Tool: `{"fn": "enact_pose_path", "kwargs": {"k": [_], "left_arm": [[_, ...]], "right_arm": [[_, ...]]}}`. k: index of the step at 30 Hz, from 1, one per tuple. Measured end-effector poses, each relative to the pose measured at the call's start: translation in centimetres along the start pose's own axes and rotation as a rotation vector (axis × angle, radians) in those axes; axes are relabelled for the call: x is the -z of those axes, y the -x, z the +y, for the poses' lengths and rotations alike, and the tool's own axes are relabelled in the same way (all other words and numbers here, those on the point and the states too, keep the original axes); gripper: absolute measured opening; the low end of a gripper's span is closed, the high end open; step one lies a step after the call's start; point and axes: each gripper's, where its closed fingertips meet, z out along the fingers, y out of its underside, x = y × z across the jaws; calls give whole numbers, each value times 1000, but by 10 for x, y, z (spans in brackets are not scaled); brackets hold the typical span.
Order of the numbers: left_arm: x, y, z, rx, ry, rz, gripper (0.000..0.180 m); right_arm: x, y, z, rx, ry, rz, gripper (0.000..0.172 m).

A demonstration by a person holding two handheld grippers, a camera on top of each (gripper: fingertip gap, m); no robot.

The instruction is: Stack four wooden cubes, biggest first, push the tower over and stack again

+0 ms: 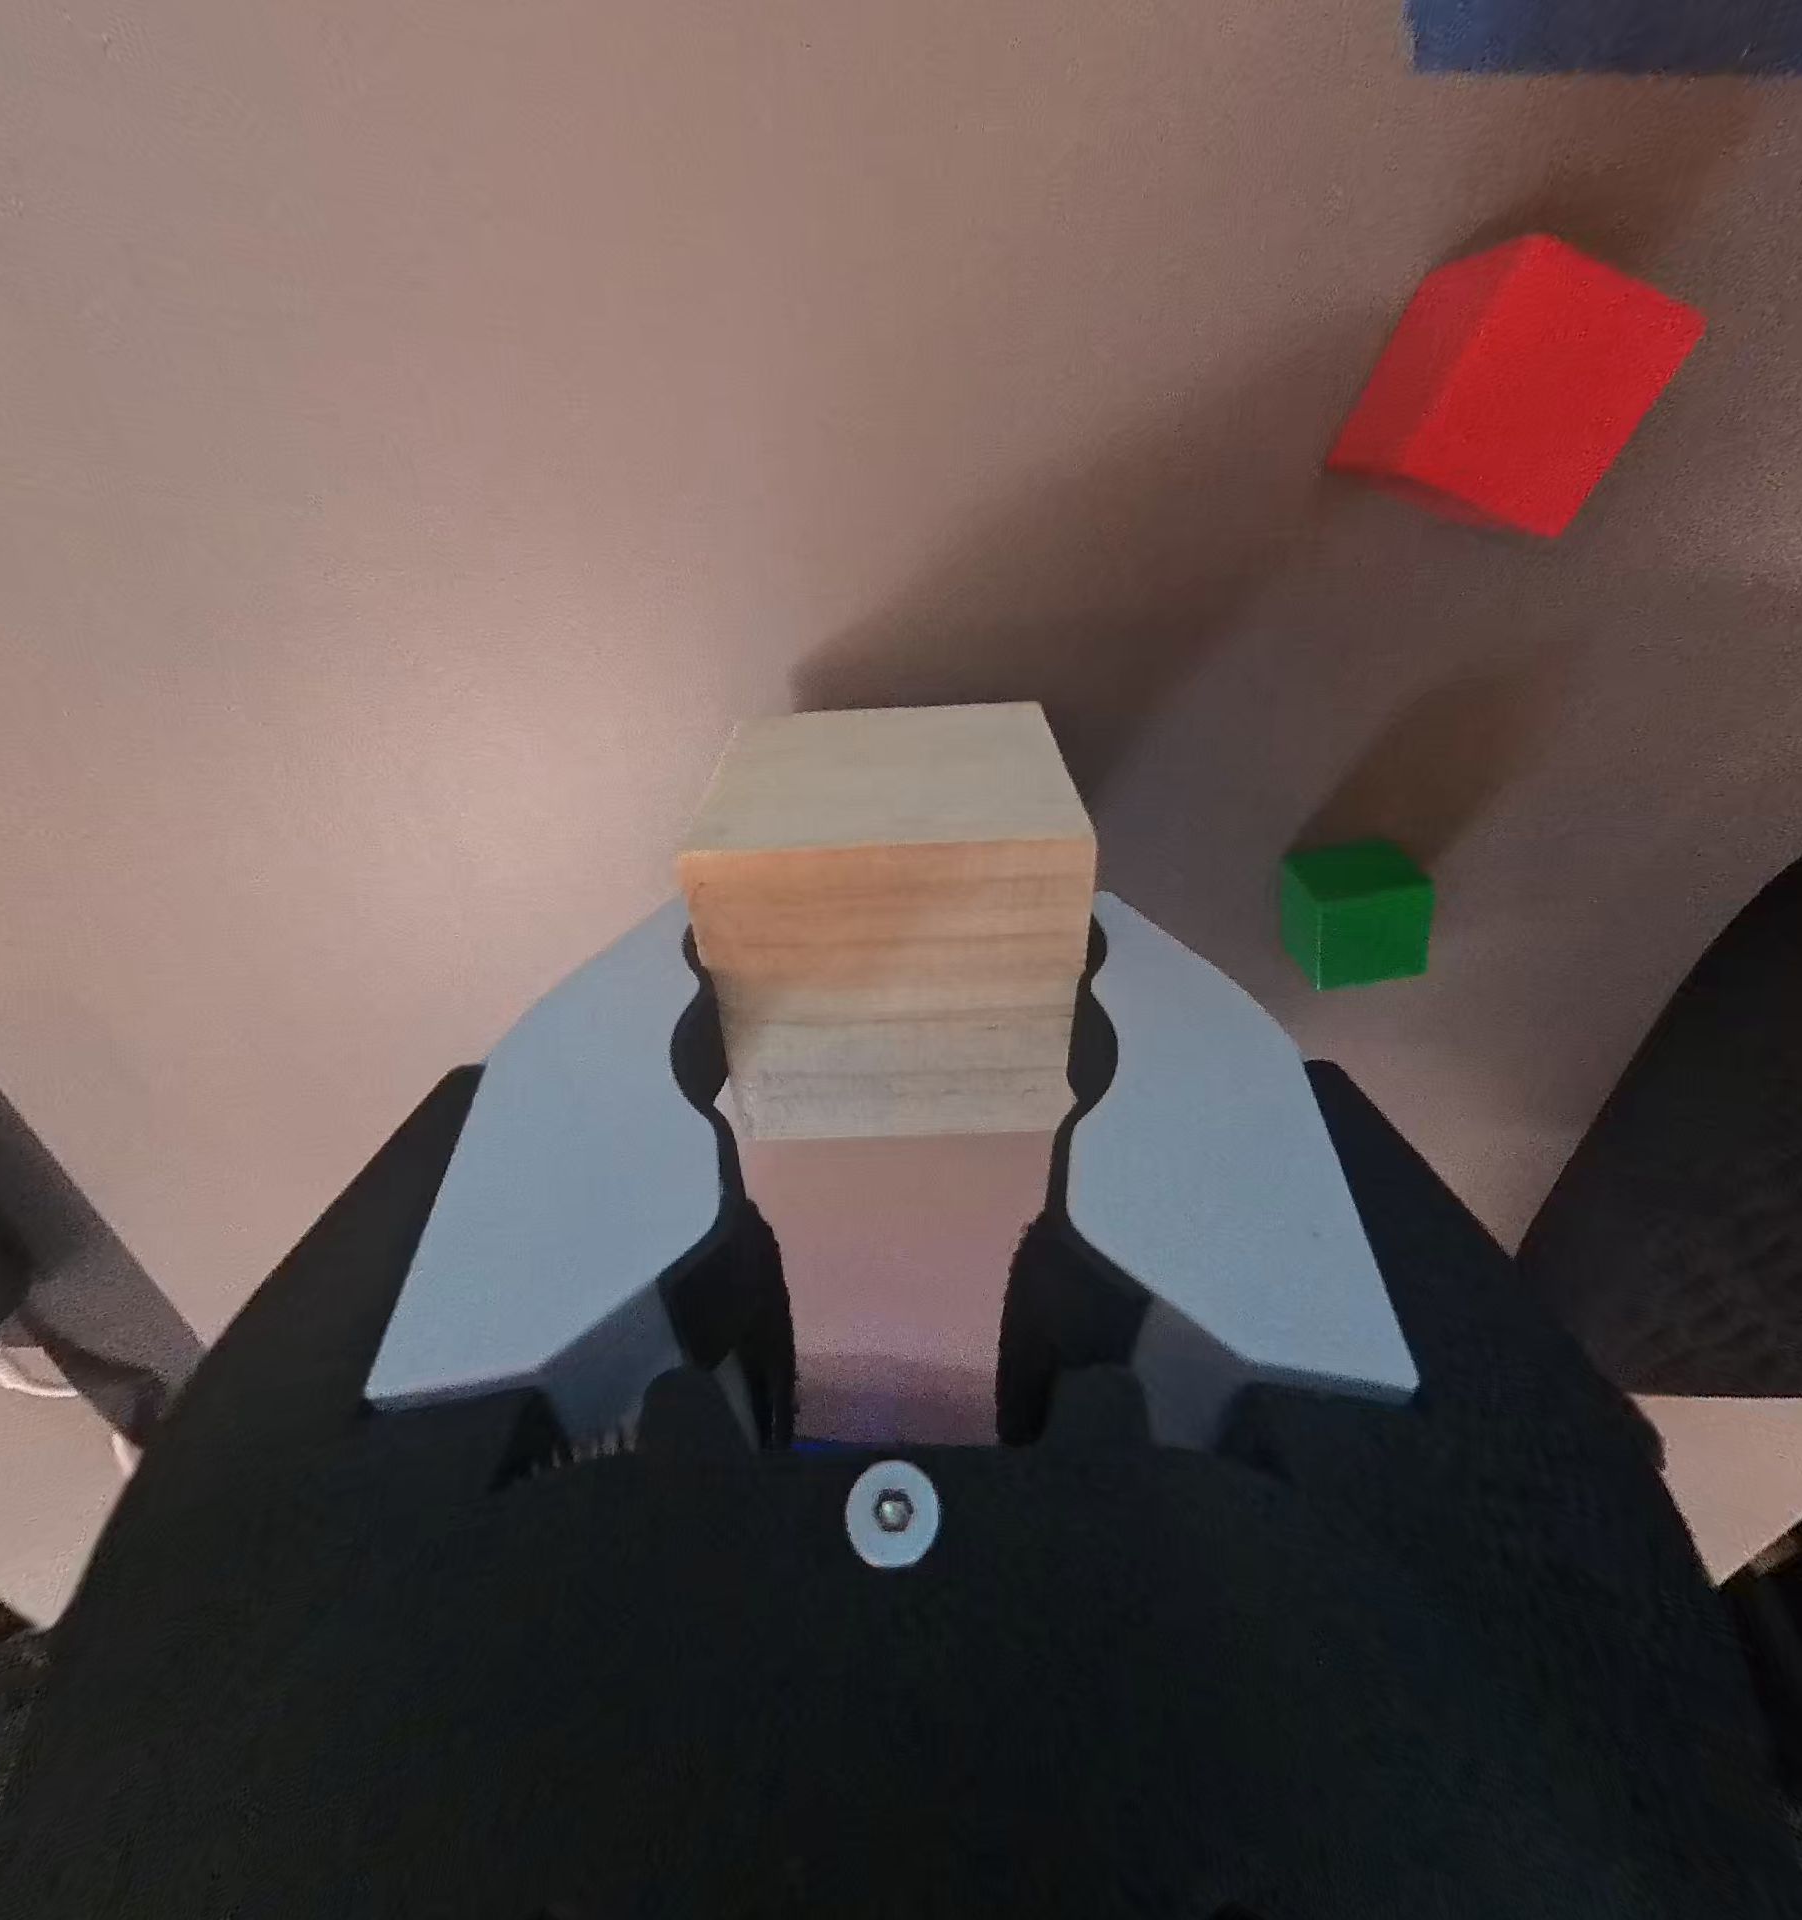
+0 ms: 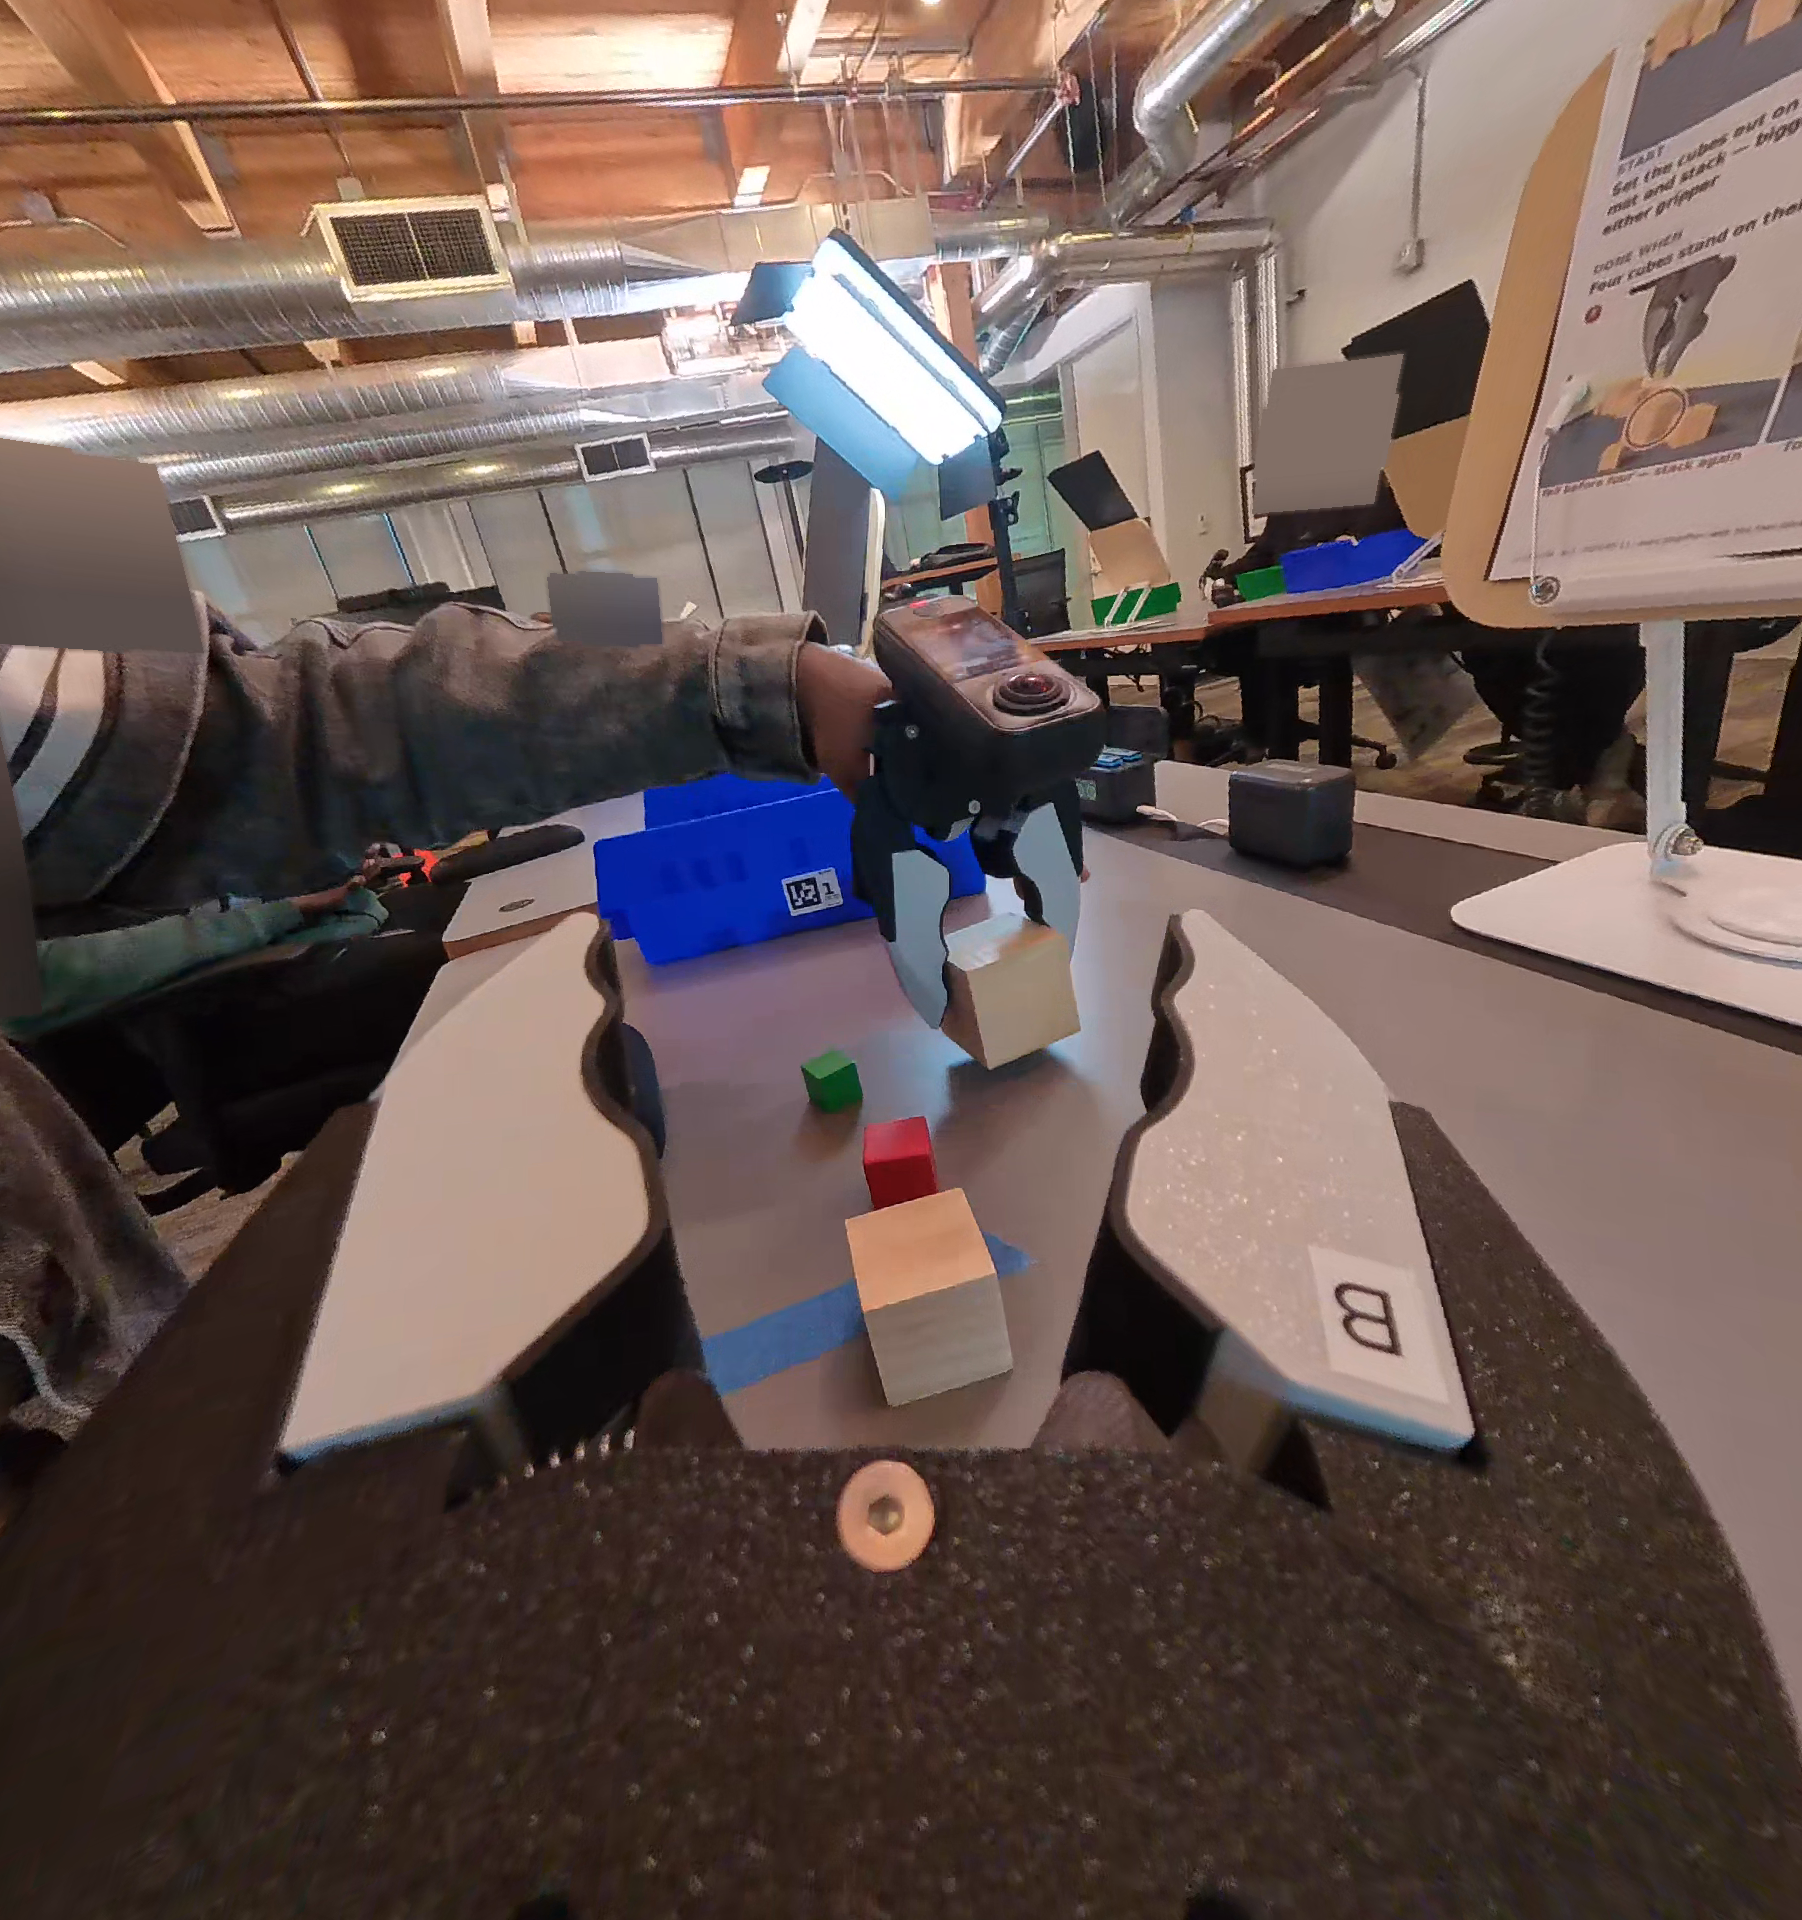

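Observation:
My left gripper (image 1: 889, 940) is shut on a large plain wooden cube (image 1: 886, 914), both pads pressed on its sides. In the right wrist view the left gripper (image 2: 985, 966) holds that cube (image 2: 1011, 992) tilted, just above the grey table (image 2: 1499, 1143). My right gripper (image 2: 892, 997) is open and empty, low over the table. Beyond its fingers stand a smaller plain wooden cube (image 2: 928, 1299), a red cube (image 2: 899, 1158) behind it and a small green cube (image 2: 831, 1081). The red cube (image 1: 1510, 395) and green cube (image 1: 1356, 912) also show in the left wrist view.
A blue bin (image 2: 741, 873) stands at the back of the table. Blue tape (image 2: 783, 1340) marks the surface beside the smaller wooden cube. A white stand base (image 2: 1655, 935) with an instruction sheet is at the right. A person's sleeve (image 2: 461, 707) reaches in from the left.

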Motion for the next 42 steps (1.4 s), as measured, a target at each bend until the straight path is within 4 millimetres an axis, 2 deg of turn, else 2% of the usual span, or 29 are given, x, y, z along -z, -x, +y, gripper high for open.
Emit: {"fn": "enact_pose_path", "kwargs": {"k": [13, 15, 18, 19, 22, 25, 27, 29, 33, 38, 42], "left_arm": [[-9, 1, 8, 4, 24, 17, 64], [-6, 0, 8, 10, 14, 19, 76], [4, 4, 8, 36, -4, -34, 117], [11, 3, 0, 38, -57, -46, 129], [36, -25, -50, 0, -354, -21, 132], [49, -62, -89, -75, -530, 2, 132], [46, -79, -106, -101, -556, -4, 125], [37, -88, -119, -113, -541, -35, 117], [18, -93, -135, -135, -483, -49, 101], [4, -99, -147, -142, -407, 1, 66], [-10, -97, -147, -189, -317, -10, 61]], "right_arm": [[-2, 0, 6, -13, 28, -7, 100], [-4, 2, 10, 7, 61, -10, 107], [-7, 8, 20, 39, 115, -32, 109], [-8, 10, 22, 53, 132, -45, 110], [-10, 20, 35, 121, 213, -93, 113], [-10, 26, 56, 254, 327, -121, 130], [-9, 24, 67, 328, 383, -114, 137], [-9, 25, 68, 321, 374, -125, 138], [-8, 21, 58, 305, 320, -101, 136], [-8, 20, 54, 306, 294, -92, 134], [-8, 21, 55, 310, 298, -93, 134]]}}
